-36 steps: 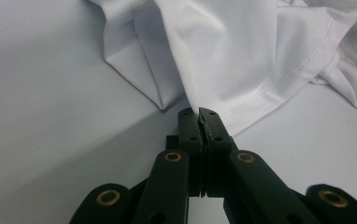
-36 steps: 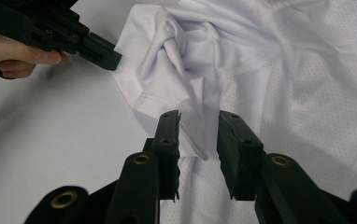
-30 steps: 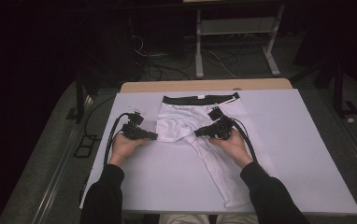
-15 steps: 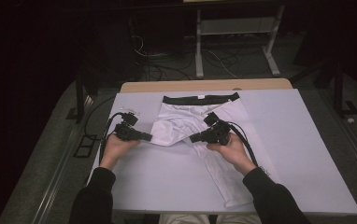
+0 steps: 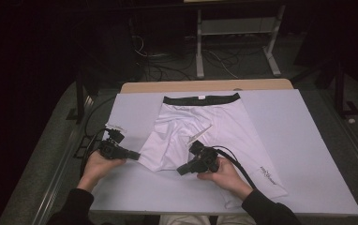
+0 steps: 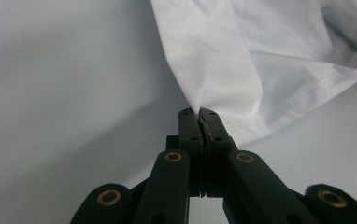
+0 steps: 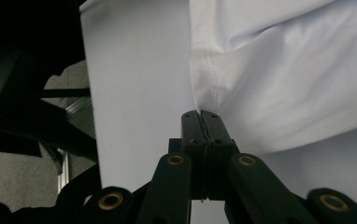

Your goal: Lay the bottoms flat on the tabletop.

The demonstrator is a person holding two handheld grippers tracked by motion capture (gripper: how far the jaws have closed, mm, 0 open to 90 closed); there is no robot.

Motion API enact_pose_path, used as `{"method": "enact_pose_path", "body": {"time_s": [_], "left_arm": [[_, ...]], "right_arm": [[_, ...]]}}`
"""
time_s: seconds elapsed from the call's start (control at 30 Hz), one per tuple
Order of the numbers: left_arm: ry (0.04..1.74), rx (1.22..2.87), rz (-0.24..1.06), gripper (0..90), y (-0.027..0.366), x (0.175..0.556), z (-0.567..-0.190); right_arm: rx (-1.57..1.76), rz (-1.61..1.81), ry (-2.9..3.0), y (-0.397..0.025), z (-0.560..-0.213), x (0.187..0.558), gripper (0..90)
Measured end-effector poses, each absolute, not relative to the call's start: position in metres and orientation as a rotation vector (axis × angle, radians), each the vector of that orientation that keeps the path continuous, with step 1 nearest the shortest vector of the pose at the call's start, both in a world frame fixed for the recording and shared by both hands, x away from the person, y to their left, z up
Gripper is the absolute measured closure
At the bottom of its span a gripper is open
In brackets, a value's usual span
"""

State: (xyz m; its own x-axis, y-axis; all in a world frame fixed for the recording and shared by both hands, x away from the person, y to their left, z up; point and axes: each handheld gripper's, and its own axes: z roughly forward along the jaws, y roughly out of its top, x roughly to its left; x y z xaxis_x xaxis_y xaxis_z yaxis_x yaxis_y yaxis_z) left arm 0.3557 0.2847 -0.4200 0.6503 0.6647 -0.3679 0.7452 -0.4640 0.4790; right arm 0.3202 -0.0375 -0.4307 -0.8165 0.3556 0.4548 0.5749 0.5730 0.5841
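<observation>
Small dark print is showing on the shorts [image 5: 200, 136], on the leg lying at the near right of the table [image 5: 308, 140], at about [image 5: 266, 172]; it is too small and blurred to read. A white tag is sitting at the middle of the black waistband [image 5: 201, 99], with nothing legible on it.

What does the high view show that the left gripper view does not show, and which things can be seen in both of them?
High view alone: the black waistband at the far end of the white shorts, both hands, and the right gripper at the near hem. Left gripper view alone: the left gripper jaws pressed shut on a corner of the shorts' fabric, with the hem stitching clear. Both: the shorts lying on the white table cover, and the left gripper at the fabric's edge.
</observation>
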Motion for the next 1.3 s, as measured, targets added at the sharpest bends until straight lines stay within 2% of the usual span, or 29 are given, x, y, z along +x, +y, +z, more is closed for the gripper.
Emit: {"method": "enact_pose_path", "body": {"time_s": [0.47, 1.3], "left_arm": [[1.098, 2.286, -0.177, 88.1, 0.309, 0.328, -0.419], [1.070, 2.332, -0.218, 88.5, 0.326, 0.290, -0.417]], "right_arm": [[-0.602, -0.987, -2.499, 0.002, -0.437, 0.284, 88.6], [-0.514, -0.929, -2.483, 0.007, -0.443, 0.267, 88.4]]}}
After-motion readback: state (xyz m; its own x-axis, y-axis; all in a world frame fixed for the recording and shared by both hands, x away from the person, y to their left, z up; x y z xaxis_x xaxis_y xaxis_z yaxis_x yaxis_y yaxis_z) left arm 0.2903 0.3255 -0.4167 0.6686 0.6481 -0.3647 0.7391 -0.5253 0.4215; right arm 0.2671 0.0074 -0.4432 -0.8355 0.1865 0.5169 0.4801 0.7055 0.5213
